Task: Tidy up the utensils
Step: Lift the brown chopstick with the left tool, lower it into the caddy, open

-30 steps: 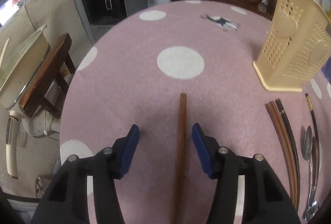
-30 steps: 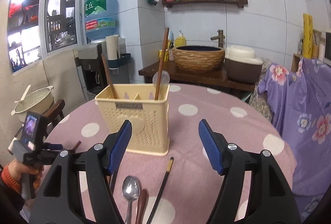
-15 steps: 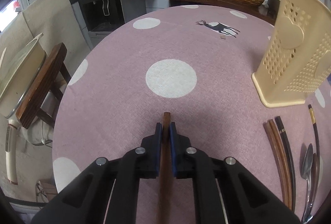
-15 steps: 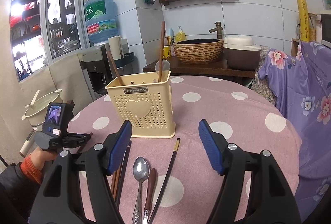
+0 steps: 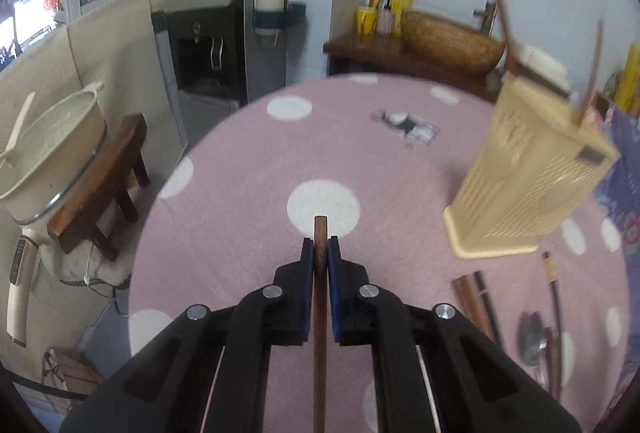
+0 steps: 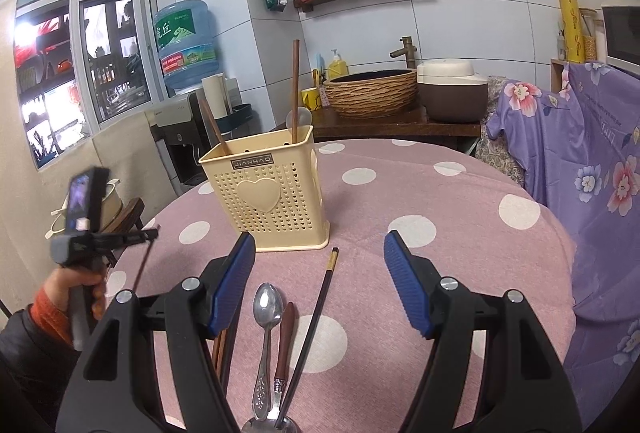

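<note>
My left gripper (image 5: 320,249) is shut on a brown wooden chopstick (image 5: 320,313) and holds it above the pink dotted tablecloth (image 5: 240,193). In the right wrist view the left gripper (image 6: 148,233) is at the left, in a hand, with the chopstick (image 6: 142,267) slanting down from it. A cream perforated utensil holder (image 6: 272,193) (image 5: 528,189) stands mid-table with two chopsticks upright in it. My right gripper (image 6: 319,237) is open, with nothing between its fingers. Under it lie a metal spoon (image 6: 268,303), a brown-handled utensil (image 6: 285,333), a dark chopstick (image 6: 320,297) and brown chopsticks (image 6: 220,349).
A wooden stool (image 5: 96,185) bearing a cream pot stands off the table's left edge, with a water dispenser (image 5: 208,45) behind it. A side table with a wicker basin (image 6: 372,93) is at the back. Purple flowered cloth (image 6: 592,173) covers something at the right.
My left gripper closed on the brown chopstick that lay on the cloth and has lifted it clear. The right gripper stayed open and shifted sideways over the utensils.
</note>
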{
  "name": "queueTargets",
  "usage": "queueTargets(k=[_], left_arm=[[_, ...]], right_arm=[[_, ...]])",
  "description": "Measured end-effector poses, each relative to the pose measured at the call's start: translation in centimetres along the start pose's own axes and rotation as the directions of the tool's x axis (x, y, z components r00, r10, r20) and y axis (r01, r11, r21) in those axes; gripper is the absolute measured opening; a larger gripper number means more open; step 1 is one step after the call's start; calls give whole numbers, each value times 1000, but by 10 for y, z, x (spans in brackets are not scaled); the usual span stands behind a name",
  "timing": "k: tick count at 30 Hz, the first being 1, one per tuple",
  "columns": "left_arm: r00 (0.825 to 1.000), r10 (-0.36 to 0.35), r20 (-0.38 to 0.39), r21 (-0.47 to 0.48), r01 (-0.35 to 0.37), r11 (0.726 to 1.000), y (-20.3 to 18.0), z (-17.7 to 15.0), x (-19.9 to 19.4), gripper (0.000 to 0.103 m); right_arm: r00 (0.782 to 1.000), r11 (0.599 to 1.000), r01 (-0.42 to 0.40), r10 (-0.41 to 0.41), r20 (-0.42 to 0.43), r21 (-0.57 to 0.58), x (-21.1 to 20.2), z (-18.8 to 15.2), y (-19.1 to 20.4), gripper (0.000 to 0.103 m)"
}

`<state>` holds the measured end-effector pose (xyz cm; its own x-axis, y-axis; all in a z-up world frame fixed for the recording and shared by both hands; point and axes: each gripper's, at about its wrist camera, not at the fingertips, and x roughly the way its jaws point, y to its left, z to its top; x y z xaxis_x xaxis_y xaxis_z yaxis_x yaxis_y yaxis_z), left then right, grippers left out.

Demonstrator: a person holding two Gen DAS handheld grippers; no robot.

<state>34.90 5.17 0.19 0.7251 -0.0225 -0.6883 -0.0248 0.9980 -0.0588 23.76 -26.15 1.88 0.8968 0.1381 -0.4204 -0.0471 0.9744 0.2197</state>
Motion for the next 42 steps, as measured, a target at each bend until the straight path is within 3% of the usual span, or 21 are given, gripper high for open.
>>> queueTargets(k=[3,7,11,23,29,36,38,42], left_arm=[[994,-20,105,-19,22,1000,-1,9,-39,8],[967,-20,254,-16,25,1000,-5,25,-91,8],[946,-26,324,0,28,1000,-18,40,-113,8],[934,-50,353,2,53,999,-32,97,-120,8],[904,-86,420,33,80,996,-53,144,-155,8],[871,-174,459,61,165,985,-88,192,-184,8],[871,-188,454,58,182,982,-97,193,-179,8],[894,-204,398,64,195,979,-113,179,-149,8]], right_arm=[[1000,1000,2,-2,0,-7,-2,-4,1,67],[1000,1000,-6,6,4,0,-5,-7,-1,67],[1000,1000,-8,8,2,9,-5,-8,-3,67],[1000,1000,8,-8,-7,28,-9,-14,-16,67],[1000,999,1,0,-17,33,-7,-18,-16,67],[1000,999,3,-2,-27,35,-7,-22,-17,67],[1000,999,6,-6,-25,33,-9,-23,-18,67],[1000,999,17,-16,-23,36,-11,-23,-22,67]])
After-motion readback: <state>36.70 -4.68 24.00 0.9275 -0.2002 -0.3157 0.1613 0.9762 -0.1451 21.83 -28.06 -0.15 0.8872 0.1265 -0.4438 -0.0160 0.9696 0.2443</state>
